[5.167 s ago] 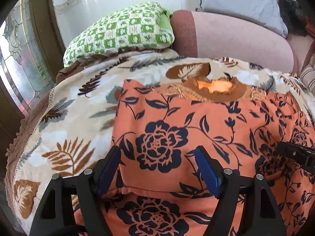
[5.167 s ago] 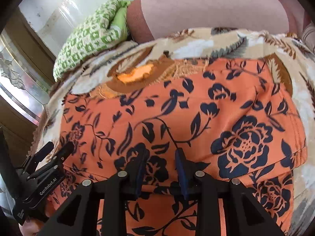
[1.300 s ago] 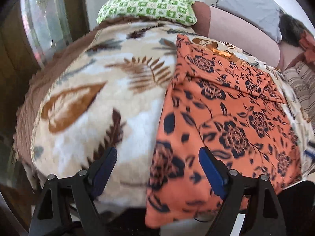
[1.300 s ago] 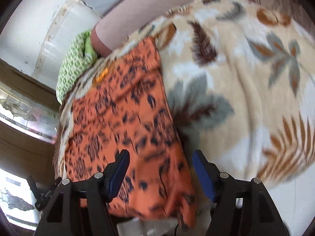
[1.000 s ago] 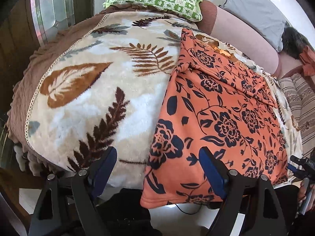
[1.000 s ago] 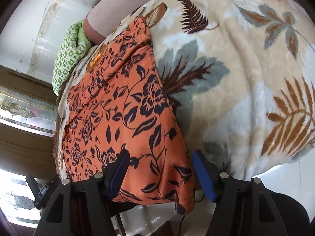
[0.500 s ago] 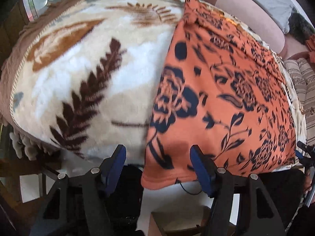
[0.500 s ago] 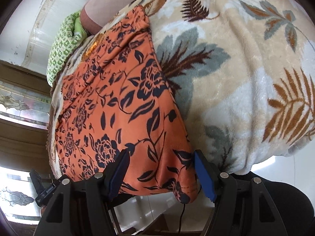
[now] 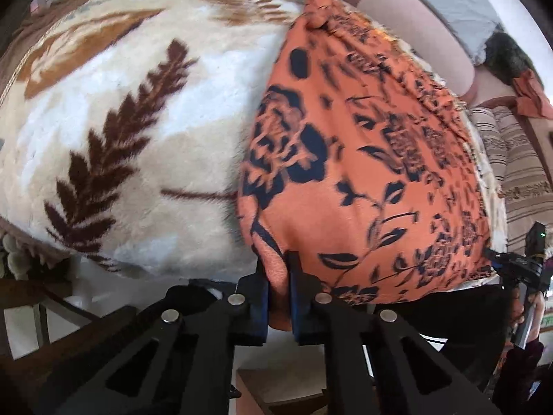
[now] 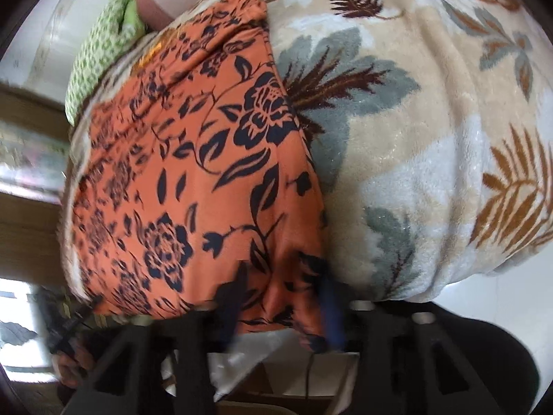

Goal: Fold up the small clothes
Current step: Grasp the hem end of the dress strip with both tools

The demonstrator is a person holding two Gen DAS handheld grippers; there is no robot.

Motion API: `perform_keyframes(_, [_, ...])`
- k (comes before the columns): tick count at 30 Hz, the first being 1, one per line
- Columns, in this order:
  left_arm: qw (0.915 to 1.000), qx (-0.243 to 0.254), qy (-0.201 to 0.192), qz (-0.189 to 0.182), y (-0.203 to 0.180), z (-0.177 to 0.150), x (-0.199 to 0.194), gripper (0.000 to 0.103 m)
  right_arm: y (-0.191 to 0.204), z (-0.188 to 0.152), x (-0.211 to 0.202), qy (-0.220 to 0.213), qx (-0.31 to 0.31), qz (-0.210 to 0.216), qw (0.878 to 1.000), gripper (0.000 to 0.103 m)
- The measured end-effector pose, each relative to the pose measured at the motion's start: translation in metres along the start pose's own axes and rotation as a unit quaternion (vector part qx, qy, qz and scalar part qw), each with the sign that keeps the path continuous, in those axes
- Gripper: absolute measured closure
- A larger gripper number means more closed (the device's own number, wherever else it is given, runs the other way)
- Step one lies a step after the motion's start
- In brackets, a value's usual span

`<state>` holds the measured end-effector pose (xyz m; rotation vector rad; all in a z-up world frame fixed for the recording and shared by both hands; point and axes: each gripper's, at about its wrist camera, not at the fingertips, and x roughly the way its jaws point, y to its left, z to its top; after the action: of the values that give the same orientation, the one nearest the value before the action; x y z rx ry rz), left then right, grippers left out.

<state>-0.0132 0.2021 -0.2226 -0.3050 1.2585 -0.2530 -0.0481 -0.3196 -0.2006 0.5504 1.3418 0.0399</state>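
Now the orange dress (image 9: 363, 159) is lying lengthwise on the blanket (image 9: 114, 110), stretching away from both claws; the left claw (image 9: 278, 290) is pinching its near left corner, while the right claw (image 10: 280, 311) is closing around the near right corner.

We see our left gripper (image 9: 278, 283) clamped on the near left corner of the orange garment (image 9: 363, 159), which lies spread over the leaf-print blanket (image 9: 121, 121). Our right gripper (image 9: 518, 266) shows at the garment's far corner.
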Motion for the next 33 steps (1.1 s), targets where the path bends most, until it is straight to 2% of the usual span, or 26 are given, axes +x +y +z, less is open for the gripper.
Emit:
perform_keyframes(1, [0.9999,0.009,-0.004,-0.004,-0.005,0.001,-0.005,0.094,0.001,-0.001,-0.001,0.001,-0.006,-0.005,1.0,0.087])
perform_keyframes(3, [0.9995,0.026,-0.009,-0.015,-0.012,0.004,-0.014,0.095,0.002,-0.003,-0.005,0.002,-0.014,-0.004,1.0,0.092])
perform_keyframes(6, [0.9984,0.044,-0.019,-0.029,-0.019,0.012,-0.029,0.095,0.0,-0.005,-0.007,0.006,-0.018,-0.015,1.0,0.092])
perform_keyframes(10, [0.9987,0.05,-0.006,-0.009,-0.015,0.016,-0.024,0.094,-0.011,-0.004,0.002,0.031,-0.002,-0.006,1.0,0.087])
perform_keyframes(11, [0.9991,0.043,-0.001,0.002,-0.013,0.016,-0.021,0.092,-0.012,-0.004,0.002,0.032,0.004,-0.004,0.999,0.086])
perform_keyframes(13, [0.9993,0.032,0.014,0.012,-0.012,0.017,-0.009,0.087,-0.007,-0.004,0.004,0.033,-0.004,-0.003,0.999,0.075])
perform_keyframes(14, [0.9994,0.028,0.018,0.012,-0.01,0.017,-0.005,0.08,-0.005,-0.004,0.005,0.033,-0.011,-0.004,0.999,0.074])
perform_keyframes(16, [0.9995,0.025,0.017,0.011,-0.01,0.014,-0.001,0.079,0.001,-0.005,0.007,0.033,-0.029,-0.006,0.999,0.073])
perform_keyframes(17, [0.9994,0.028,0.015,0.011,-0.011,0.014,0.001,0.079,0.003,-0.005,0.006,0.031,-0.041,-0.008,0.999,0.076])
perform_keyframes(18, [0.9994,0.03,0.012,0.011,-0.011,0.014,0.0,0.087,0.004,-0.006,0.003,0.028,-0.051,-0.007,0.998,0.083])
perform_keyframes(19, [0.9994,0.032,0.009,0.01,-0.011,0.015,-0.001,0.094,0.006,-0.007,0.0,0.026,-0.056,-0.004,0.998,0.095])
perform_keyframes(20, [0.9993,0.036,0.007,0.009,-0.012,0.016,-0.003,0.096,0.01,-0.008,-0.004,0.022,-0.065,0.003,0.998,0.095])
perform_keyframes(23, [0.999,0.043,0.0,-0.014,-0.013,0.017,-0.012,0.097,0.019,-0.007,-0.021,0.01,-0.065,0.061,0.996,0.096])
perform_keyframes(26, [0.9972,0.04,-0.008,-0.062,-0.016,0.026,-0.026,0.097,0.03,0.002,-0.042,-0.011,-0.066,0.133,0.989,0.096])
perform_keyframes(30, [0.9912,0.037,-0.032,-0.123,-0.027,0.058,-0.047,0.097,0.042,0.032,-0.069,-0.058,-0.043,0.233,0.97,0.096])
perform_keyframes(33, [0.9841,0.029,-0.058,-0.166,-0.035,0.102,-0.062,0.097,0.051,0.068,-0.081,-0.102,-0.02,0.279,0.955,0.096])
